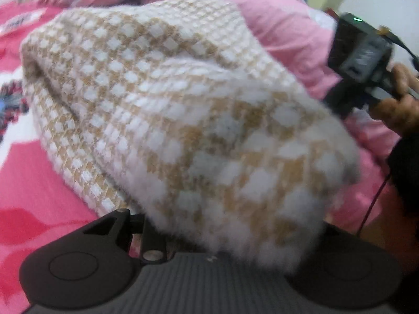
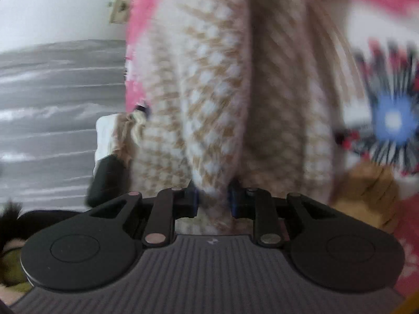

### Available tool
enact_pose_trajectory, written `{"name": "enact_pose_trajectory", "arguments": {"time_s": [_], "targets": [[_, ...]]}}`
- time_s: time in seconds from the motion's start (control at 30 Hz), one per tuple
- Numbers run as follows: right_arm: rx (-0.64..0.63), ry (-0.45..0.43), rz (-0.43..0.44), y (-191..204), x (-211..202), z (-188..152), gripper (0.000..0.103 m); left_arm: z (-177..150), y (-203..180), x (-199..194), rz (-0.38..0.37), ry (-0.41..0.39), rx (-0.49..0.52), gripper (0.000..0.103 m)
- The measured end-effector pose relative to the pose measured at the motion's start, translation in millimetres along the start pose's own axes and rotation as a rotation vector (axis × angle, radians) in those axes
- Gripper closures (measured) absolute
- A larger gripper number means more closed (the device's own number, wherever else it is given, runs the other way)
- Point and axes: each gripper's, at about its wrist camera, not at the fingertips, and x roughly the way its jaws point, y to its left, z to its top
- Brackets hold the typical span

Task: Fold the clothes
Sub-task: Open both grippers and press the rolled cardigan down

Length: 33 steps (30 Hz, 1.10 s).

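We have the checked knit sweater pinched at two places above the pink bed, mid-fold. The right tool clamps a fold of it. The left tool is buried under the knit, so we cannot tell its state. Next we judge the held edge must be carried across. Only the right view shows the grey floor; only the left shows the pink quilt.
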Motion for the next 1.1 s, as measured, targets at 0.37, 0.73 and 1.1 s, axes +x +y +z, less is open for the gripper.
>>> {"name": "enact_pose_trajectory", "arguments": {"time_s": [0.37, 0.73, 1.1], "targets": [[-0.324, -0.068, -0.179, 32.3, 13.2, -14.7, 0.079, 8.7, 59.5, -107.1, 0.106, -0.087, 0.007, 0.062], [-0.479, -0.142, -0.257, 48.1, 26.3, -31.4, 0.076, -5.8, -5.9, -64.4, -0.182, -0.157, 0.373, 0.059], [-1.1, -0.46, -0.618, 157.6, -31.4, -8.4, 0.069, -11.0, -26.2, -45.8, -0.163, -0.217, 0.298, 0.051]]}}
